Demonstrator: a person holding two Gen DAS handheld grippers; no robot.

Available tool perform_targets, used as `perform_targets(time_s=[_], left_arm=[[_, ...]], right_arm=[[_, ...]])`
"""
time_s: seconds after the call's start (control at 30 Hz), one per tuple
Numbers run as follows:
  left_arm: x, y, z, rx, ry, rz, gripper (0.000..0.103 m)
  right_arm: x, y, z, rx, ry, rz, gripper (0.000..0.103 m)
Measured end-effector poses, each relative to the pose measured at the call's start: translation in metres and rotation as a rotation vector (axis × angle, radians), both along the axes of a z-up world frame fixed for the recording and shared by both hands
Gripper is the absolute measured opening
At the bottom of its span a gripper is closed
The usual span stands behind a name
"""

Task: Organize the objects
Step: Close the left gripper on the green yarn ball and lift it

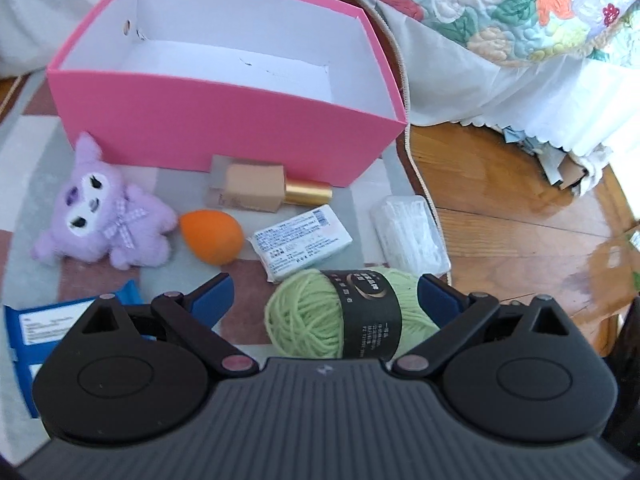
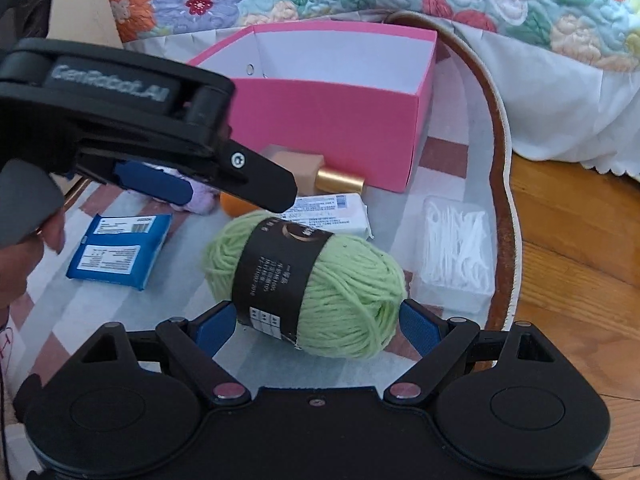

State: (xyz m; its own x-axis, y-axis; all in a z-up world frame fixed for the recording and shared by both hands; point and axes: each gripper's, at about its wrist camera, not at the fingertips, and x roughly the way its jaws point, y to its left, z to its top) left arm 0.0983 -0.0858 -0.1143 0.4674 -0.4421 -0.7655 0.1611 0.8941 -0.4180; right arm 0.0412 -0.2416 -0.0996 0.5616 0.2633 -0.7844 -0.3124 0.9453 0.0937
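A light green yarn ball (image 1: 320, 312) with a black label lies on the rug, and both grippers flank it. My left gripper (image 1: 326, 298) is open: its right pad (image 1: 436, 300) sits against the yarn and its left pad (image 1: 214, 298) stands apart. In the right wrist view the yarn ball (image 2: 344, 292) lies between the wide-spread fingers of my right gripper (image 2: 316, 326), which is open with its pads close to the yarn's ends. The left gripper (image 2: 228, 200) reaches in from the upper left over the yarn. Behind stands the empty pink box (image 1: 224, 128).
On the rug lie a purple plush (image 1: 104, 216), an orange sponge (image 1: 212, 236), a beige bottle with a gold cap (image 1: 256, 188), a white packet (image 1: 304, 240), a blue packet (image 1: 60, 320) and a clear floss-pick box (image 1: 408, 236). The wooden floor (image 1: 520, 220) and a quilted bed (image 1: 520, 12) lie to the right.
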Motion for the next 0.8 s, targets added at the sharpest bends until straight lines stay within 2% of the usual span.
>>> perform_targets(time_s=[0.17,0.2,0.23,0.27,0.33,0.53,0.8], left_arm=[[0.001,0.0,-0.02,-0.049,0.008,-0.007,0.082],[0.002,-0.001,-0.025,-0.056,0.022,-0.015,0.07],[0.002,-0.001,-0.03,-0.072,0.042,-0.029,0.063],[0.001,0.0,-0.033,-0.096,0.052,-0.032,0.062],[-0.002,0.001,-0.031,-0.1,0.03,-0.03,0.057],[-0.01,0.006,-0.02,-0.111,-0.011,-0.036,0.057],[-0.039,0.007,0.017,-0.053,-0.114,-0.033,0.057]], right_arm=[[0.007,-0.003,-0.016,0.027,0.018,-0.035,0.09],[0.007,-0.003,-0.019,0.029,0.02,-0.04,0.089],[0.006,-0.002,-0.022,0.031,0.018,-0.043,0.082],[0.005,-0.001,-0.022,0.04,0.014,-0.037,0.079],[0.002,0.003,-0.02,0.044,-0.004,-0.039,0.076],[-0.006,0.006,-0.005,0.024,-0.075,-0.009,0.075],[-0.025,0.022,0.027,-0.043,-0.19,0.055,0.075]])
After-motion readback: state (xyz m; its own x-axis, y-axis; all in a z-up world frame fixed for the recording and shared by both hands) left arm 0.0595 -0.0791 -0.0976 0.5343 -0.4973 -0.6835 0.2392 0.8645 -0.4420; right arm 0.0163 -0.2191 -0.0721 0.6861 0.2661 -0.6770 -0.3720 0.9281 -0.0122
